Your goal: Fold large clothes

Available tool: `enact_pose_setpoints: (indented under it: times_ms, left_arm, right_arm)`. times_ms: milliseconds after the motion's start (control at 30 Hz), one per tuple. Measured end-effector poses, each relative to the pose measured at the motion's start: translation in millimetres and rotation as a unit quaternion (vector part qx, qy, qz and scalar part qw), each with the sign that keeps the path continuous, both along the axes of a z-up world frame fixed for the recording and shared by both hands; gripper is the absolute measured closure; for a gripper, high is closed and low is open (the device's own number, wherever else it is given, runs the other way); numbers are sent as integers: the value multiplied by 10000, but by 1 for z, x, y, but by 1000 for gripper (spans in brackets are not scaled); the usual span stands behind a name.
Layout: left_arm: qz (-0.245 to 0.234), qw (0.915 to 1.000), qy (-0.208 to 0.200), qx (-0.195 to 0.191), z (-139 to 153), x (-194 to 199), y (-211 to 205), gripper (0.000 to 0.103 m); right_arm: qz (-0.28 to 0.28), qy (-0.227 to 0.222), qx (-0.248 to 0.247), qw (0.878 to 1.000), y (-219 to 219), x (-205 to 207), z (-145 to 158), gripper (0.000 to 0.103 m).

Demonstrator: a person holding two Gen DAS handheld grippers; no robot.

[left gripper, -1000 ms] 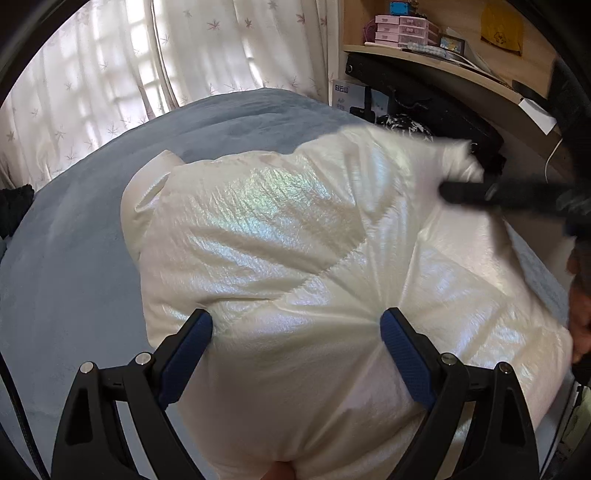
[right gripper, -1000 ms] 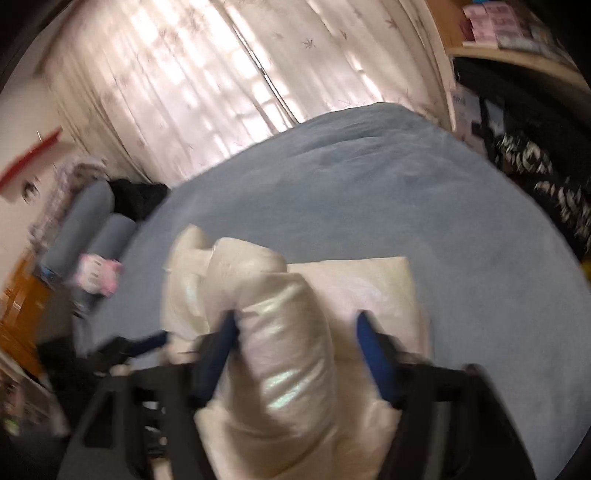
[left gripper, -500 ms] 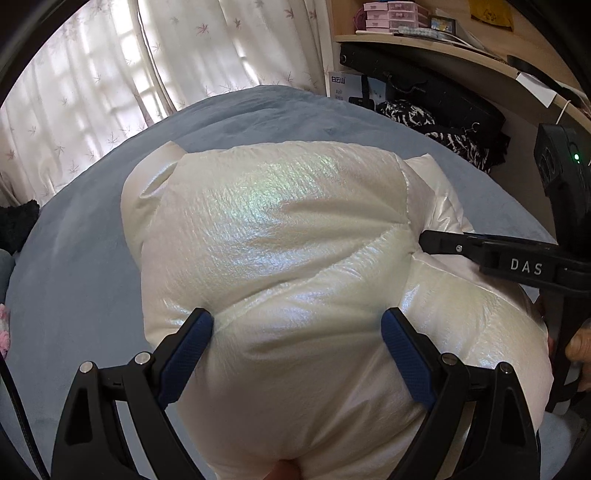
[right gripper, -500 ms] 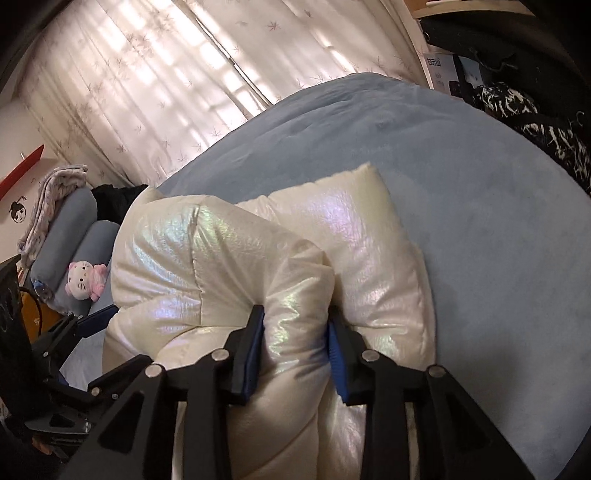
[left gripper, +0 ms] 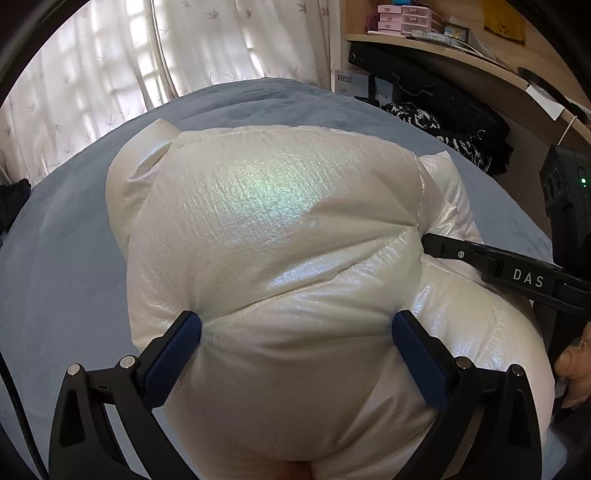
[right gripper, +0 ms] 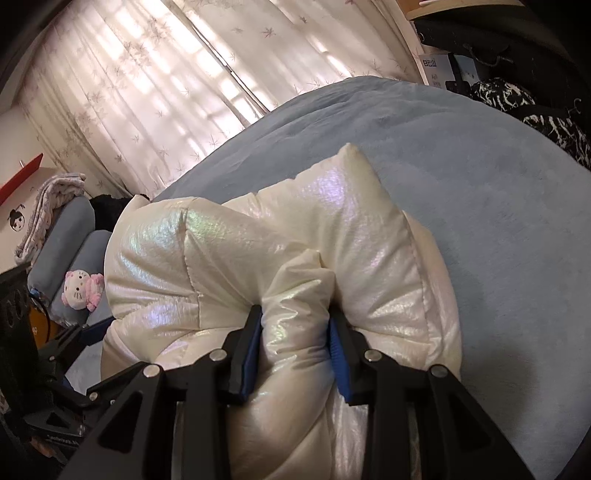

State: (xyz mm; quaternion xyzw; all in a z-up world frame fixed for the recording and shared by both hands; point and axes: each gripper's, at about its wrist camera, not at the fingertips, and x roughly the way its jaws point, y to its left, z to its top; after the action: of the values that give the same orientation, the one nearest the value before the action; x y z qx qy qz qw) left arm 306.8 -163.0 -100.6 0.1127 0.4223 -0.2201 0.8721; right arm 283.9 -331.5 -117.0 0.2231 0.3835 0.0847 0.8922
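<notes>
A puffy pearl-white down jacket (left gripper: pixel 280 236) lies bunched on the blue bed (left gripper: pixel 62 258); it also fills the right wrist view (right gripper: pixel 229 258). My left gripper (left gripper: pixel 295 332) has its jaws wide apart, pressed against the jacket's bulk with the padding bulging between the blue pads (left gripper: pixel 173 350). My right gripper (right gripper: pixel 295 332) is shut on a thick fold of the jacket near its right side. In the left wrist view the right gripper's finger (left gripper: pixel 498 266) reaches in from the right into the jacket.
Curtains (right gripper: pixel 166 85) hang behind the bed. A shelf with boxes (left gripper: pixel 424 33) and dark items (left gripper: pixel 436 118) stand at the right. Blue pillows and a Hello Kitty plush (right gripper: pixel 79 290) lie at the left. Bare bed (right gripper: pixel 498 206) stretches to the right of the jacket.
My right gripper closed on a fold of the jacket and brought it down beside the bulk. The jacket's upper layer settled flatter; my left gripper stayed wide apart.
</notes>
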Motion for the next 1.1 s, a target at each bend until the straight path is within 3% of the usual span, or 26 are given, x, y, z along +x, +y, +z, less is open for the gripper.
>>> enact_pose_setpoints:
  times_ms: [267, 400, 533, 700, 767, 933, 1100]
  left_arm:
    - [107, 9999, -74, -43, -4, -2, 2, 1]
    - [191, 9998, -54, -81, 1, -5, 5, 1]
    - [284, 9994, 153, -92, 12, -3, 11, 1]
    - [500, 9965, 642, -215, 24, -5, 23, 1]
    - [558, 9938, 905, -312, 28, -5, 28, 1]
    - [932, 9771, 1776, -711, 27, -3, 54, 1]
    - [1177, 9665, 2061, -978, 30, -6, 79, 1]
  right_arm:
    - [-5, 69, -50, 10000, 0, 3, -1, 71]
    - [47, 179, -304, 9994, 8, 4, 9, 70]
    - [128, 286, -714, 9970, 14, 3, 23, 62]
    - [88, 577, -847, 9947, 7, -1, 40, 45]
    - [65, 729, -899, 9933, 3, -4, 49, 28]
    - [212, 842, -750, 9934, -8, -20, 74, 1]
    - [348, 861, -227, 9954, -30, -37, 99, 0]
